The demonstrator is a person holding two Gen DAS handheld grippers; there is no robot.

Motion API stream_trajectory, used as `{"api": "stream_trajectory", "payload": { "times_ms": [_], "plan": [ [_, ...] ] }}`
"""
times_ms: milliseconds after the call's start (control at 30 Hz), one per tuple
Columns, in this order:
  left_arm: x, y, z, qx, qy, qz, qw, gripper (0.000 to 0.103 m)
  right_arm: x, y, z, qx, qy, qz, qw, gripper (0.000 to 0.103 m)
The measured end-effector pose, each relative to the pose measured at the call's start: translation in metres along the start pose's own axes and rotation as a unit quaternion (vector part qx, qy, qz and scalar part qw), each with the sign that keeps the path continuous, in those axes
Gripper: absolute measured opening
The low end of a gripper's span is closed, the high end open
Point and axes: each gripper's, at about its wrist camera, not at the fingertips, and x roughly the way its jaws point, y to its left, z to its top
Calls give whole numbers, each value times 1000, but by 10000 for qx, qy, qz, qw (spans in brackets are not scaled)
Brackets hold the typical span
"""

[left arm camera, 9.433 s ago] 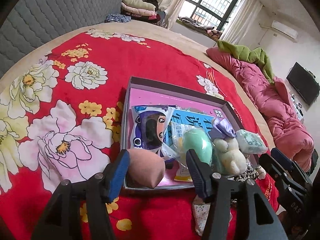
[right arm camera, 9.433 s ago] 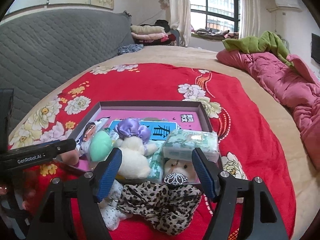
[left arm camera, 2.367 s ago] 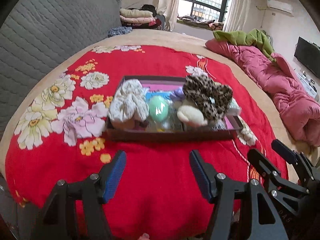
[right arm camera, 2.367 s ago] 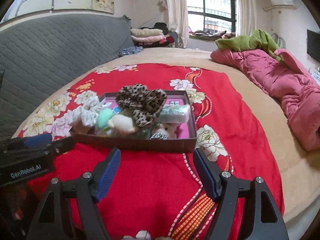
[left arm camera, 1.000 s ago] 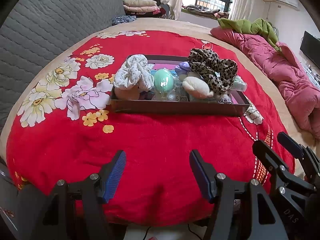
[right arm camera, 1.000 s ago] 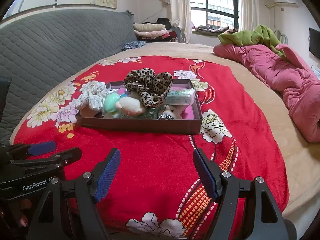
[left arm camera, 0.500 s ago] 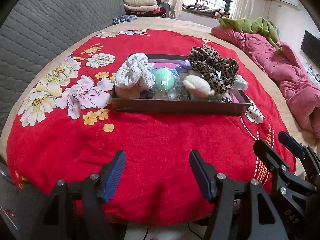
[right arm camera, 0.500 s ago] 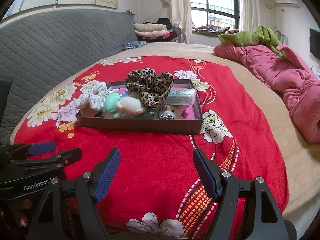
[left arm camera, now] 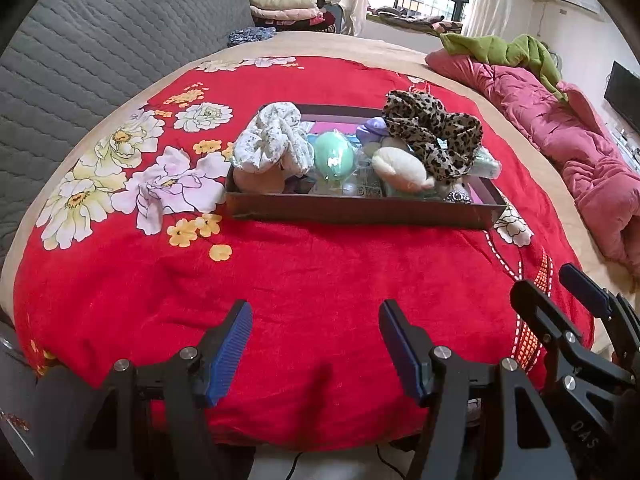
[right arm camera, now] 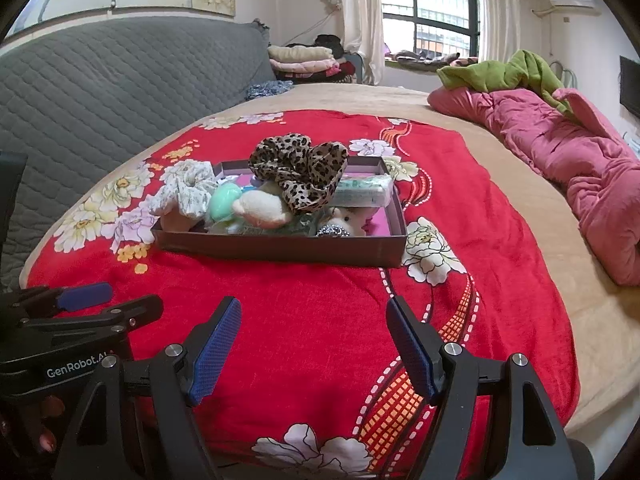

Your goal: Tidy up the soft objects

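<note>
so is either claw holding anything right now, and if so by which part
Nothing is held. The left claw and the right claw both stand open and empty over the red blanket, short of the box of soft things.

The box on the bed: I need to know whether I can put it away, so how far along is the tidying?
Apparently done: the leopard scrunchie, white floral scrunchie, mint sponge and cream plush sit piled in the box. Nothing is in hand: left gripper and right gripper are open and empty, short of the box. No loose items show on the red blanket.
</note>
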Motion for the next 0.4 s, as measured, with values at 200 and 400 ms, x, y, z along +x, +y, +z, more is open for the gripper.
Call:
{"api": "stream_trajectory", "payload": {
  "times_ms": [200,400],
  "plan": [
    [4,0,-2,-6,53,33,10000,65,2,-1,0,1,32,20,10000,76],
    [8,1,-4,12,90,23,10000,65,4,-2,0,51,43,8,10000,76]
  ]
}}
